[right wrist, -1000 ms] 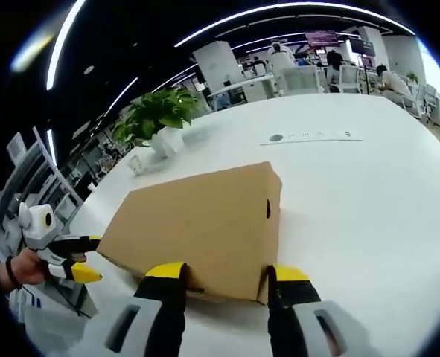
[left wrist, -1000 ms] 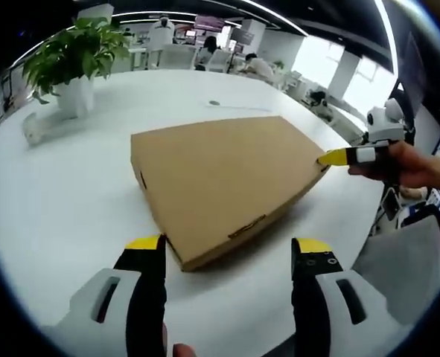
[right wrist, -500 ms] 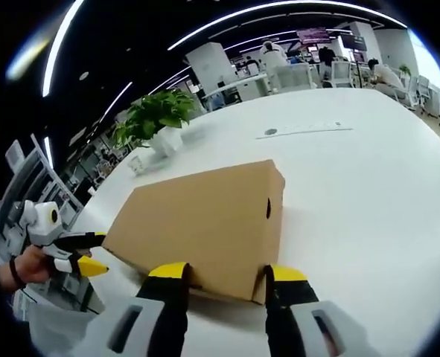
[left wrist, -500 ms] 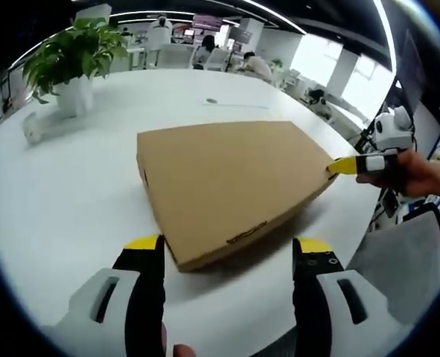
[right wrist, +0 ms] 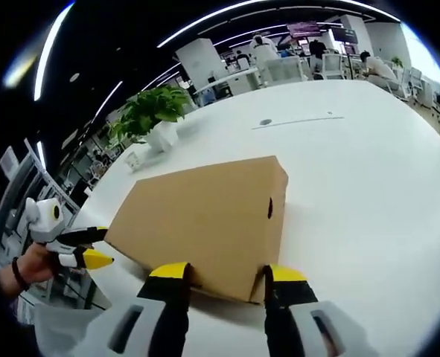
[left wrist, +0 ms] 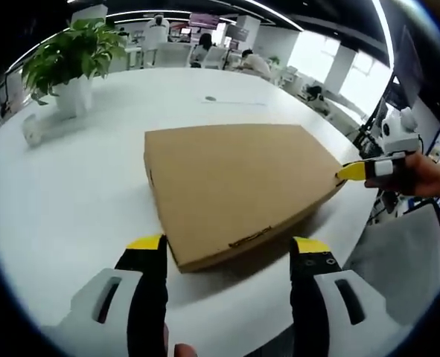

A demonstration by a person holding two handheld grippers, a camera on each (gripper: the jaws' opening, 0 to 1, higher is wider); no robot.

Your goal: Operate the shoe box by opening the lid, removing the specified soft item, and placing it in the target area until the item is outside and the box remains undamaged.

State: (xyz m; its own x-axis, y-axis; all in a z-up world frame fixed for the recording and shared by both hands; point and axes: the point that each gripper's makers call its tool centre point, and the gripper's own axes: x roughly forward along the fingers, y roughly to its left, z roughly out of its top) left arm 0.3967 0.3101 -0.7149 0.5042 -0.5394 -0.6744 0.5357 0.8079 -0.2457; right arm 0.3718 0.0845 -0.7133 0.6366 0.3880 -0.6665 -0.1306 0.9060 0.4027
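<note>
— While the left hand-held gripper (left wrist: 228, 245) hangs just short of the shoe box (left wrist: 238, 186), how do its jaws stand?
— Spread wide, yellow tips apart, with nothing between them. The box's near corner lies just beyond the gap, not touched.
— And the right hand-held gripper (right wrist: 225, 274)?
— Also parted. Its two tips sit at the near end of the box, one on each side of a corner; whether they press the cardboard I cannot tell. In the left gripper view it comes in from the right, its yellow tip at the box's far right corner.
— Where is the box?
— Flat on the white tabletop (left wrist: 71, 186), lid closed.
— Farther back?
— A potted plant (left wrist: 71, 56) stands well apart from the box, and past the tabletop's far edge people sit at desks.
</note>
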